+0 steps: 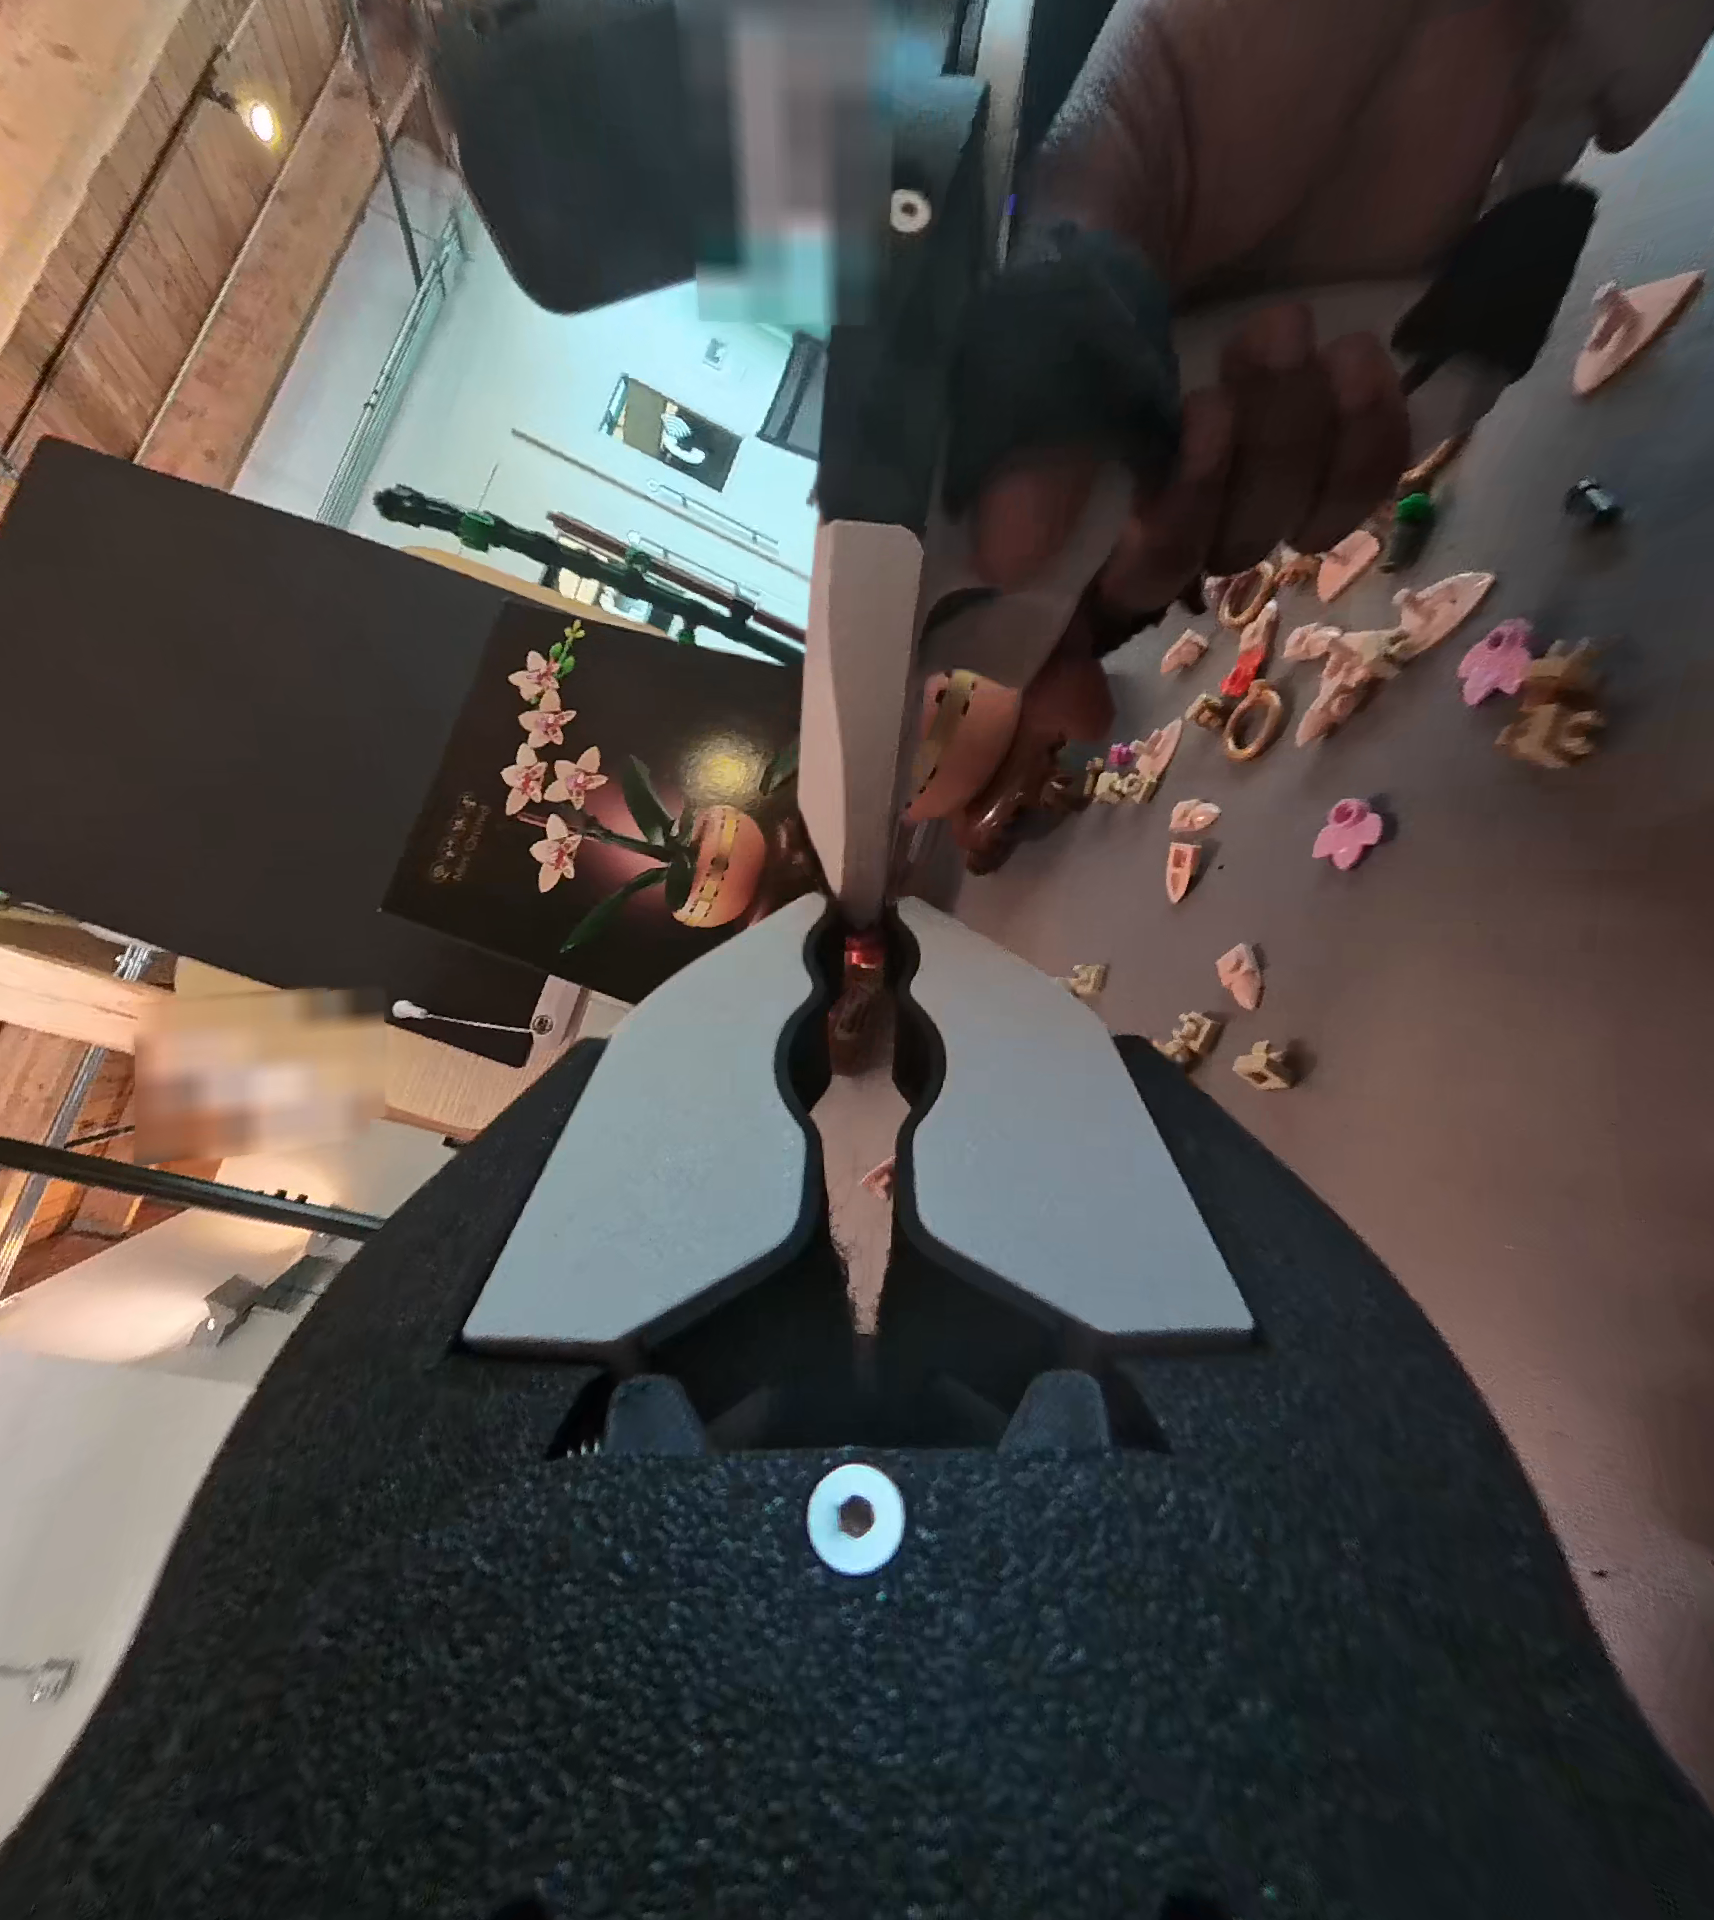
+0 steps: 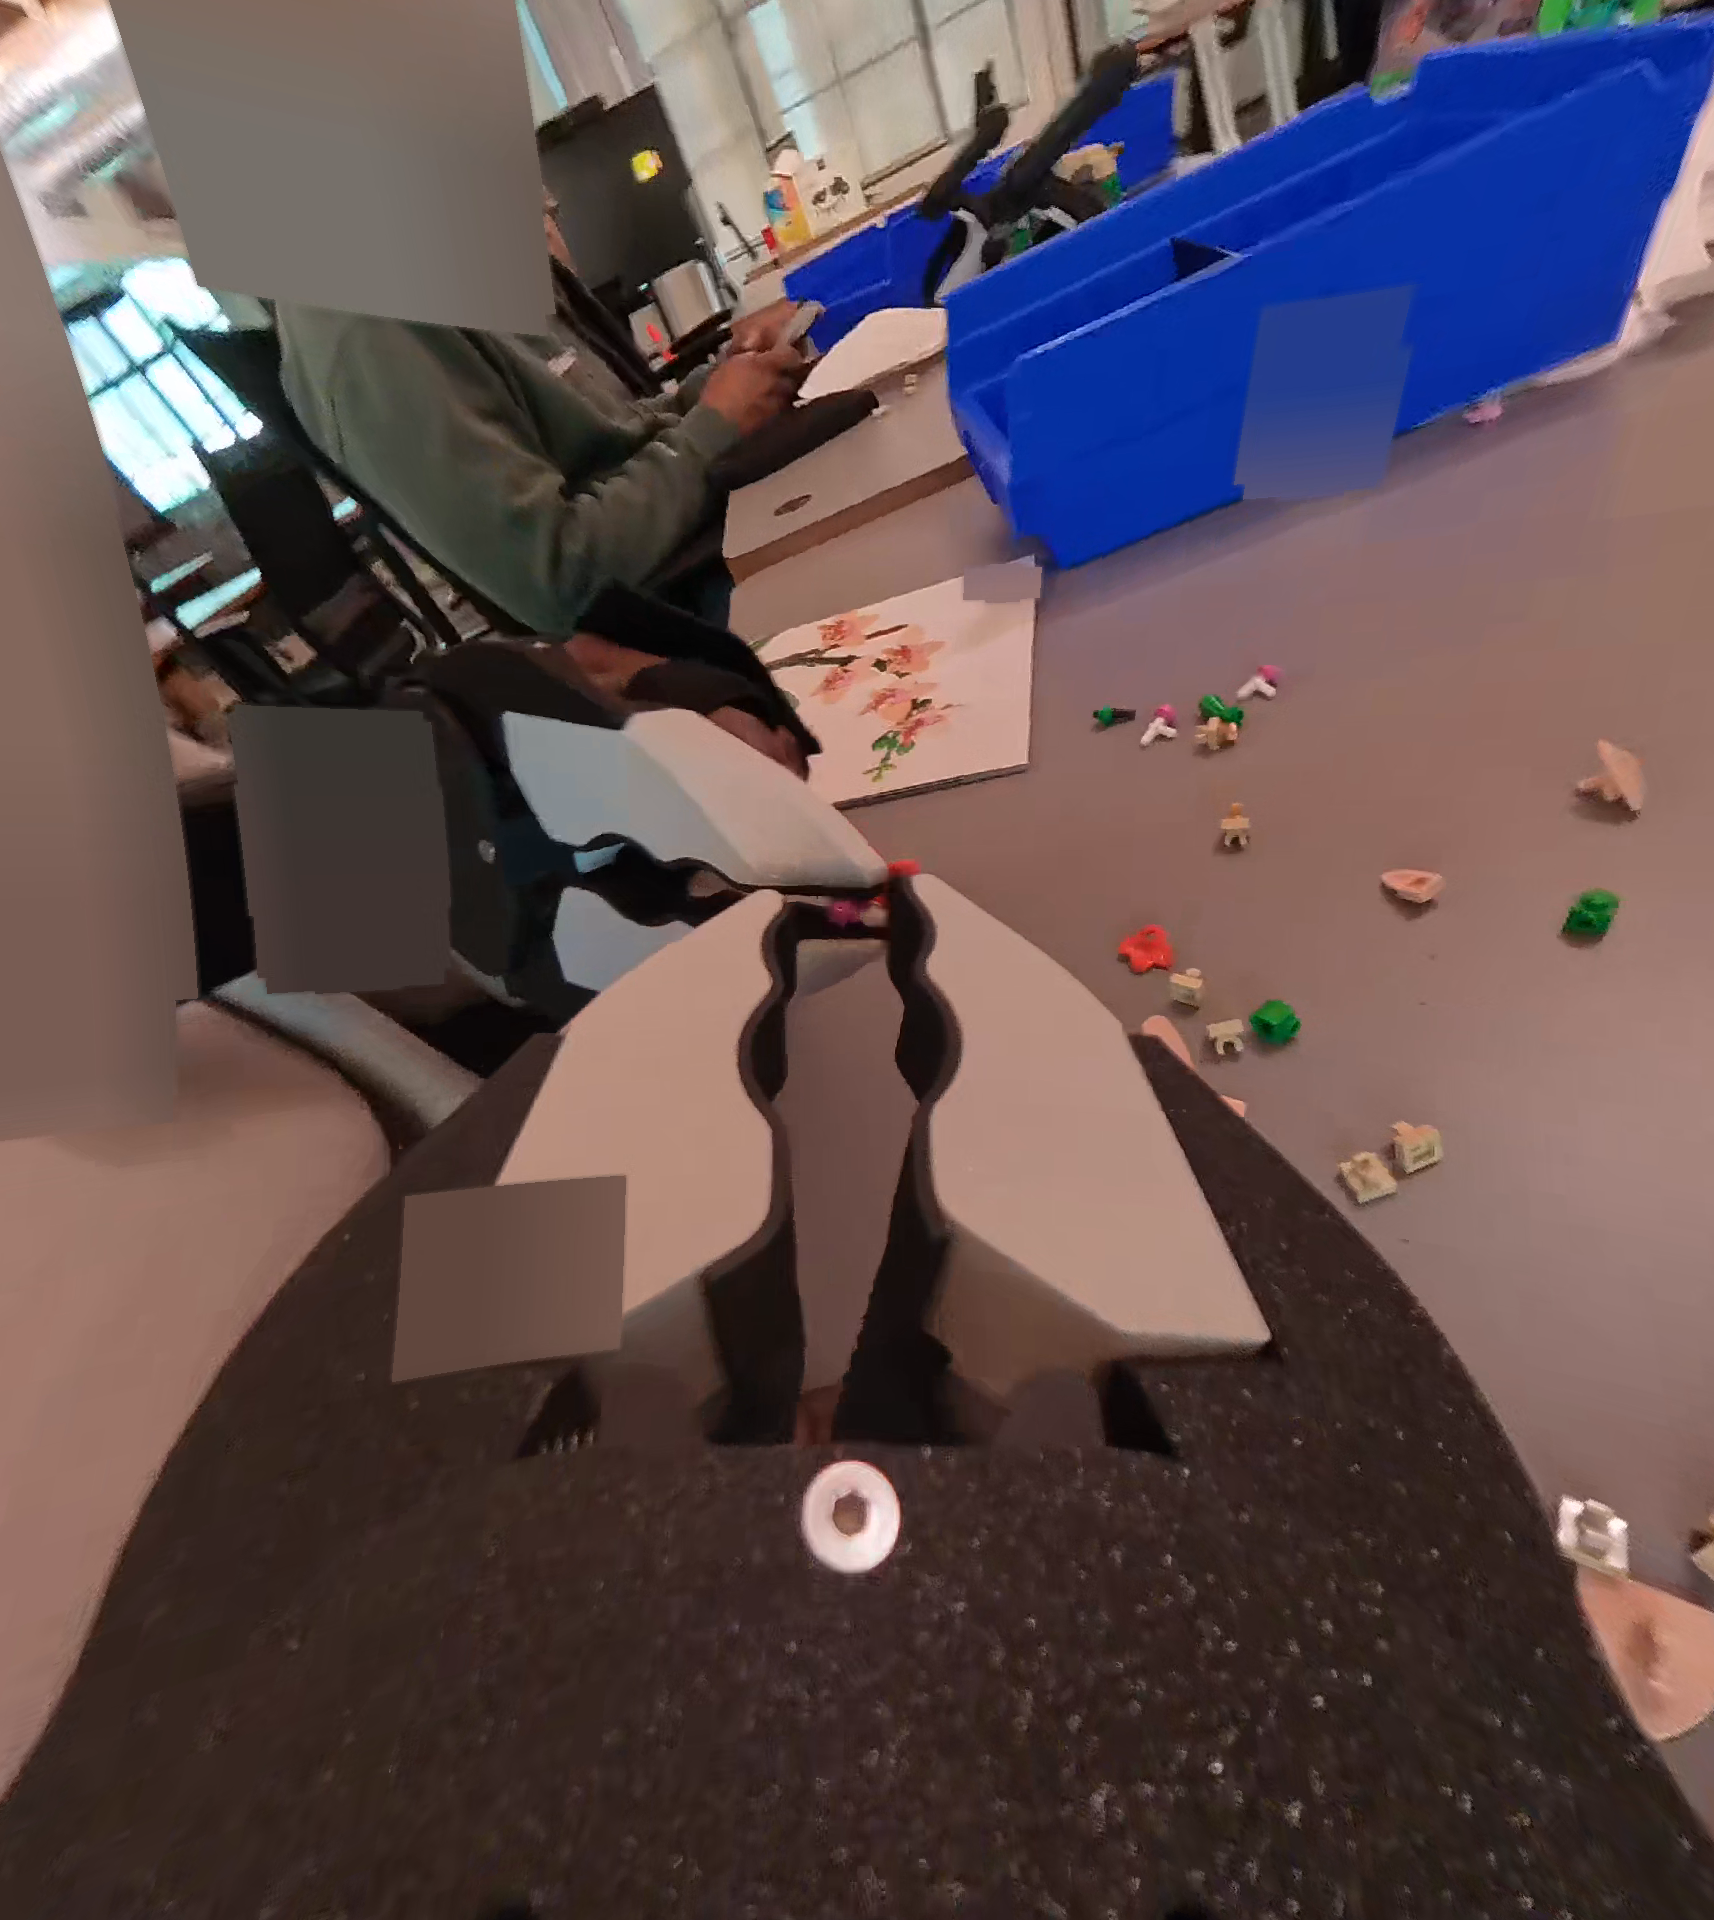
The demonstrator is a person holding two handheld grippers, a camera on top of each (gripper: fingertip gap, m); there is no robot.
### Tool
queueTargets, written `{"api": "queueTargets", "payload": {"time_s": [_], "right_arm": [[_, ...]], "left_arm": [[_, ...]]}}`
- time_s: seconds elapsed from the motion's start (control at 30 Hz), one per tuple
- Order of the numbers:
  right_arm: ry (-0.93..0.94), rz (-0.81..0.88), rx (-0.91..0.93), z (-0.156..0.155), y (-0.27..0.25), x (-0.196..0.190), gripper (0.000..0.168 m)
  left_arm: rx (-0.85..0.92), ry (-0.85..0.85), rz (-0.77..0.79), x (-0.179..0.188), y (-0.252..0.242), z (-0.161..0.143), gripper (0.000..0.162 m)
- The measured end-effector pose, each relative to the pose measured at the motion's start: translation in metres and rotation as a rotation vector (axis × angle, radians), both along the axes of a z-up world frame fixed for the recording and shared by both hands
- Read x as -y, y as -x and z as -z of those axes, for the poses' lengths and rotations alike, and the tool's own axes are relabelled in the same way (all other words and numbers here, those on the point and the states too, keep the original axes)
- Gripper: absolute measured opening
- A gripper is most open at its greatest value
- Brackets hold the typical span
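My left gripper (image 1: 861, 940) is shut on a small red and brown toy-brick piece (image 1: 863, 951) at its fingertips. My right gripper (image 2: 845, 902), held by a hand (image 1: 1248, 457), meets it tip to tip. Its jaws stand narrowly apart and pinch a small pink and red piece (image 2: 845, 912) where the left gripper's tip (image 2: 863, 868) comes in from the left. In the left wrist view the right gripper's finger (image 1: 858, 727) points down into my left fingertips. A peach rounded pot piece (image 1: 967, 748) shows just behind that finger.
Several small peach, pink, tan and green pieces (image 1: 1352, 665) (image 2: 1274, 1023) lie scattered on the grey table (image 2: 1455, 675). A black box with an orchid picture (image 1: 604, 790) stands at left. A flower booklet (image 2: 926, 696), blue bins (image 2: 1248, 343) and a seated person (image 2: 479, 468) are beyond.
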State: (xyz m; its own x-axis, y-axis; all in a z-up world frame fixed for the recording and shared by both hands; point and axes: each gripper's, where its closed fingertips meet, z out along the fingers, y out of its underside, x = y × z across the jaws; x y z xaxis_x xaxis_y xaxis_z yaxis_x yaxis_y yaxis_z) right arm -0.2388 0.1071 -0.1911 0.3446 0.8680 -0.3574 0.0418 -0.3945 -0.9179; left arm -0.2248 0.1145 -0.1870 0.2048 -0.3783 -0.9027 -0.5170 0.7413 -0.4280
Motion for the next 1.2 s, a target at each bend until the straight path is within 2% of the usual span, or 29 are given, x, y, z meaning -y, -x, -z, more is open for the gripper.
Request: {"api": "queueTargets", "payload": {"time_s": [0.13, 0.6, 0.93, 1.03, 1.1, 1.2], "right_arm": [[-0.029, 0.0, 0.015, 0.002, -0.002, 0.002, 0.009], [-0.079, 0.088, 0.071, 0.007, -0.012, -0.004, 0.008], [-0.146, 0.144, 0.02, -0.003, -0.016, -0.008, 0.001], [-0.14, 0.111, -0.066, -0.011, -0.014, -0.003, 0.0], [-0.134, 0.053, -0.195, -0.028, -0.011, 0.007, 0.0], [-0.085, 0.113, -0.085, -0.013, -0.017, -0.004, 0.0]], "left_arm": [[0.009, 0.007, 0.032, 0.005, -0.002, 0.002, 0.006], [0.055, 0.066, 0.011, 0.001, -0.009, 0.007, 0.006], [0.299, 0.435, 0.091, -0.002, -0.012, 0.001, 0.006], [0.351, 0.54, 0.127, -0.001, -0.012, 0.0, 0.006], [0.311, 0.569, 0.08, -0.01, -0.01, 0.014, 0.006], [0.389, 0.567, 0.171, -0.002, -0.008, 0.005, 0.006]]}}
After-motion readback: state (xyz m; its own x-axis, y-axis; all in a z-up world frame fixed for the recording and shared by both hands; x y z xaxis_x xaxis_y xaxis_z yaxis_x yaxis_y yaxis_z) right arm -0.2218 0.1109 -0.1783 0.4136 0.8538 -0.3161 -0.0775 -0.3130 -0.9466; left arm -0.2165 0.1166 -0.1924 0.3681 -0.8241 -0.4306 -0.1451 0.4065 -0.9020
